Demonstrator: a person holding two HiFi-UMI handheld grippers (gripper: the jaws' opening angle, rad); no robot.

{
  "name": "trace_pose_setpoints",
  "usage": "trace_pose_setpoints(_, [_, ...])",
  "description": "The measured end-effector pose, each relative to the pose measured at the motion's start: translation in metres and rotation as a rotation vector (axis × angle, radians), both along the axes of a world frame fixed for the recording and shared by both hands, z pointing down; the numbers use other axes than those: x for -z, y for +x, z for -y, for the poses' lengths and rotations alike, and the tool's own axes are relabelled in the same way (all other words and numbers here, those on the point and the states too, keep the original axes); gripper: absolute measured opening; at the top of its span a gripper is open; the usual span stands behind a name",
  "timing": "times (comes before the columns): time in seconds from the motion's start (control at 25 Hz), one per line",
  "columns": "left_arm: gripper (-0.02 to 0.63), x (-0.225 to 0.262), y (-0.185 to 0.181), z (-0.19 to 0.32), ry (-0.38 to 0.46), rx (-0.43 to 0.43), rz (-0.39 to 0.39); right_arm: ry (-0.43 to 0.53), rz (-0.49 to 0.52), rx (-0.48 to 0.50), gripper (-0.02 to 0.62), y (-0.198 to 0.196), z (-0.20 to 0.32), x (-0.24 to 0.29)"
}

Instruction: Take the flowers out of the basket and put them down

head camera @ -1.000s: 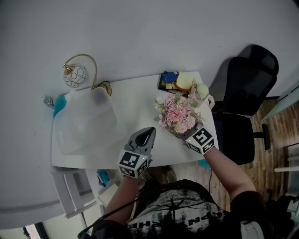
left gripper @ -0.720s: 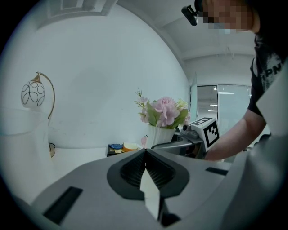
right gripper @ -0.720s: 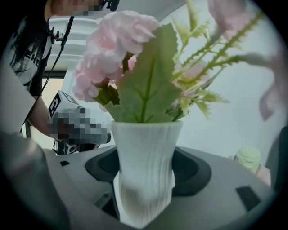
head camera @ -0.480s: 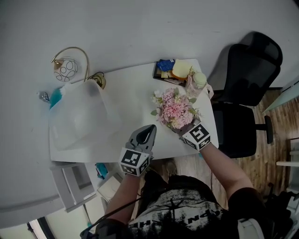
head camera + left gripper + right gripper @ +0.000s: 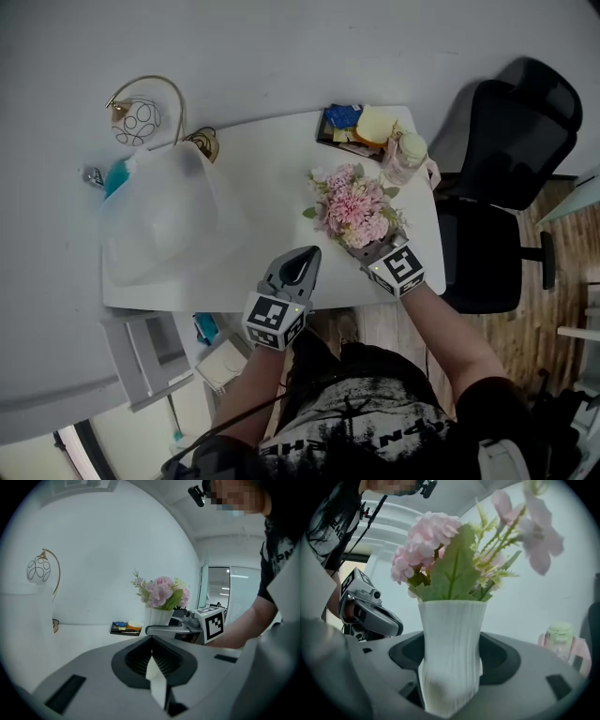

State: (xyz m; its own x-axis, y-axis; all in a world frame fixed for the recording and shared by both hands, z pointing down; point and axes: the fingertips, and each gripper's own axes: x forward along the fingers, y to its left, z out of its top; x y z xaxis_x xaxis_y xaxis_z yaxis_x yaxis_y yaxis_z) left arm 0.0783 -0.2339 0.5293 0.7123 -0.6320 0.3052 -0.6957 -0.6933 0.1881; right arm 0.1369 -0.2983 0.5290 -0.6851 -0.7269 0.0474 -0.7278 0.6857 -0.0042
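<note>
Little has changed over the last second: the flowers (image 5: 354,204) sit at nearly the same spot above the right half of the desk (image 5: 262,178), only drifting slightly, and the small shifts in the head view look like head movement more than a carry; the right hand-held gripper (image 5: 364,251) stays clamped on the ribbed white vase (image 5: 451,667) low on its body, jaws pressed to either side, blooms upright; the left hand-held gripper (image 5: 305,258) keeps its place by the front edge of the desk, jaws together on nothing. The pale translucent container (image 5: 169,225) on the left lies well apart from the flowers, so the lift-out looks done and the setting down is the step in hand; whether the vase base already touches the desk is hidden, so letting go calls for care, since the bottle (image 5: 408,155) and tray (image 5: 349,127) stand near.
</note>
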Motion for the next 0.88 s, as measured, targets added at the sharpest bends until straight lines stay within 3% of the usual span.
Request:
trace_pose_setpoints(0.28, [0.014, -0.003, 0.004, -0.004, -0.005, -0.009, 0.001, 0.011, 0.013, -0.005, 0.341, -0.001, 0.000, 0.003])
trace_pose_setpoints(0.56, [0.014, -0.003, 0.011, -0.007, -0.035, -0.021, -0.041, -0.075, 0.096, -0.030, 0.344, 0.005, 0.000, -0.006])
trace_pose_setpoints(0.88, [0.014, -0.007, 0.010, -0.008, -0.048, -0.017, -0.068, -0.101, 0.053, -0.030, 0.345, 0.008, -0.004, -0.016])
